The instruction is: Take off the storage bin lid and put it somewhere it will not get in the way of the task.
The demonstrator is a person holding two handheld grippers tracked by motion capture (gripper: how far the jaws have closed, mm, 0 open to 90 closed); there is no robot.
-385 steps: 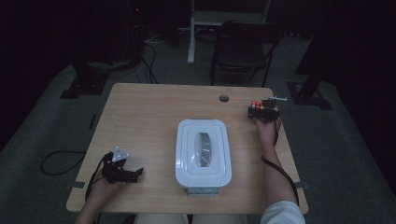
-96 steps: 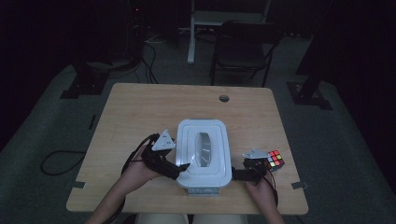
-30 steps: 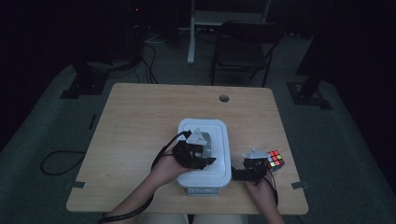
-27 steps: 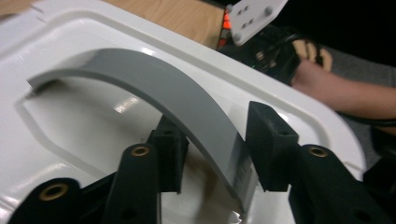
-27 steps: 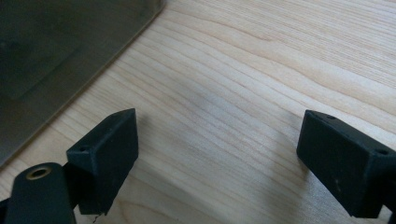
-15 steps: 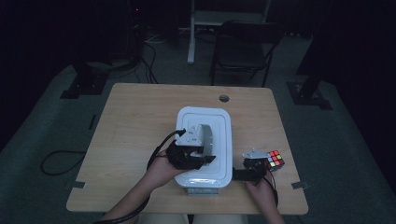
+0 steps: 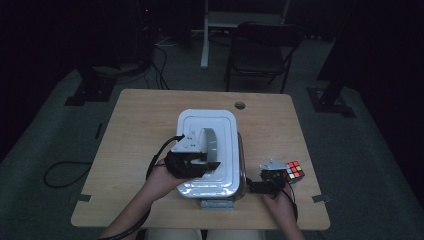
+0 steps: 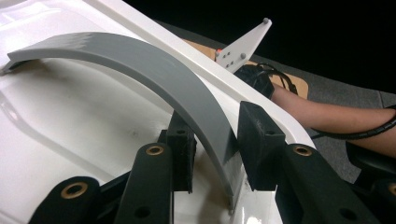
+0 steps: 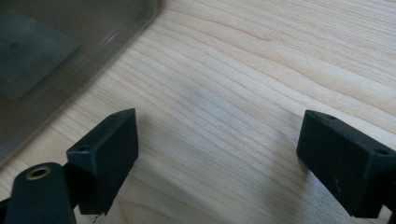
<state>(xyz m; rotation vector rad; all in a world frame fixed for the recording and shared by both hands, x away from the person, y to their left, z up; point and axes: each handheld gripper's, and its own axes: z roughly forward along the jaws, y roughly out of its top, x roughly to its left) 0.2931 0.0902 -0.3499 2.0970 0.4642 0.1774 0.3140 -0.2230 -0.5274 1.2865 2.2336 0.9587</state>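
Left tool (image 8: 212, 154) clamped on lid handle (image 8: 140, 65), near lid edge

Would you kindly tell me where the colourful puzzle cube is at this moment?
In the high view, the puzzle cube sits on the table near its right edge, beside the right gripper and right of the white box.

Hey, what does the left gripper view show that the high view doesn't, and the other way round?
Left gripper view: up close, the left gripper is shut on the grey handle near one end. High view: a colour cube on the table beside the open right gripper, and a clear box beneath. Both: the white lid and its handle.
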